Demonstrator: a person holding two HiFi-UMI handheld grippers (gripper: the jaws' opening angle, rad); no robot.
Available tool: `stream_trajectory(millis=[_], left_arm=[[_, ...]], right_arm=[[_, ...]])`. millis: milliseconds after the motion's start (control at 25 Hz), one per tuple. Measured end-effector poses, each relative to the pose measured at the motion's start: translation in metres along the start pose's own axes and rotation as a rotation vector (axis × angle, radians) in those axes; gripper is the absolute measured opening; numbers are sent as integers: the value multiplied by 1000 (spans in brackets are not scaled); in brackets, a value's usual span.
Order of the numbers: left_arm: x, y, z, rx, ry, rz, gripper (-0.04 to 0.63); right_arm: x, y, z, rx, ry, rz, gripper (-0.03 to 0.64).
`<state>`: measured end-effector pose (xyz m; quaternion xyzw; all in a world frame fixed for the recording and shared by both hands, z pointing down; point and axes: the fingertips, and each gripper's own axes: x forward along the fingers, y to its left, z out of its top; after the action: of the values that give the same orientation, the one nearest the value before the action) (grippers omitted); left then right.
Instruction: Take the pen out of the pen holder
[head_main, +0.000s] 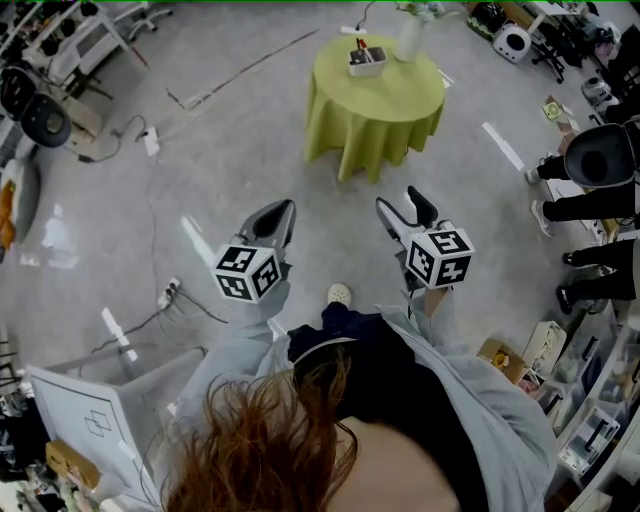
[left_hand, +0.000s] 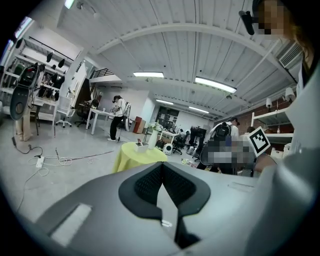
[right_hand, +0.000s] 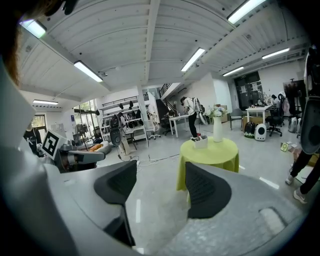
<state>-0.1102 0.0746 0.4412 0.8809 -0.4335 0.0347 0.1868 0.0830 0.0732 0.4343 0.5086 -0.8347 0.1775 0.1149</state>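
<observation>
A white pen holder (head_main: 366, 62) with a red pen (head_main: 360, 46) in it stands on a round table under a yellow-green cloth (head_main: 385, 105), far ahead of me across the floor. Both grippers are held low near my body, well short of the table. My left gripper (head_main: 285, 210) is shut with nothing in it; in the left gripper view its pads (left_hand: 150, 182) meet and the pen holder (left_hand: 141, 146) is small in the distance. My right gripper (head_main: 398, 200) is open and empty; in the right gripper view the pen holder (right_hand: 200, 142) shows just right of the gap between the jaws (right_hand: 160, 164).
A white vase (head_main: 410, 40) stands beside the pen holder on the table. Cables and a power strip (head_main: 168, 293) lie on the grey floor at left. A person in dark clothes (head_main: 590, 200) stands at right, near boxes and shelves. Desks and chairs line the far walls.
</observation>
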Motion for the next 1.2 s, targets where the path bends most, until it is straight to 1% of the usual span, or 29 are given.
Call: stream_trajectory(millis=[200,320,560,760,960,1200], left_arm=[[19,6,4,1,-13,8,18],[22,4,-4,-15,-14,21,18],[11,-1,-30,-69,21,49,18],[9,8,-35,-73,36,65,18],[30,12,-24,-50,41,39,18],[67,23,-10,-43,49,4,18]], right_arm=[[9,-16,8,-5,-12,1,299],[10,-23,0,-4,6,1,299],[13,-18,-17,2,46,30,299],[19,-15,-23,13,54,40,299],[29,-28,-12,38,30,21,299],[49,-49,2,47,30,-4,299]])
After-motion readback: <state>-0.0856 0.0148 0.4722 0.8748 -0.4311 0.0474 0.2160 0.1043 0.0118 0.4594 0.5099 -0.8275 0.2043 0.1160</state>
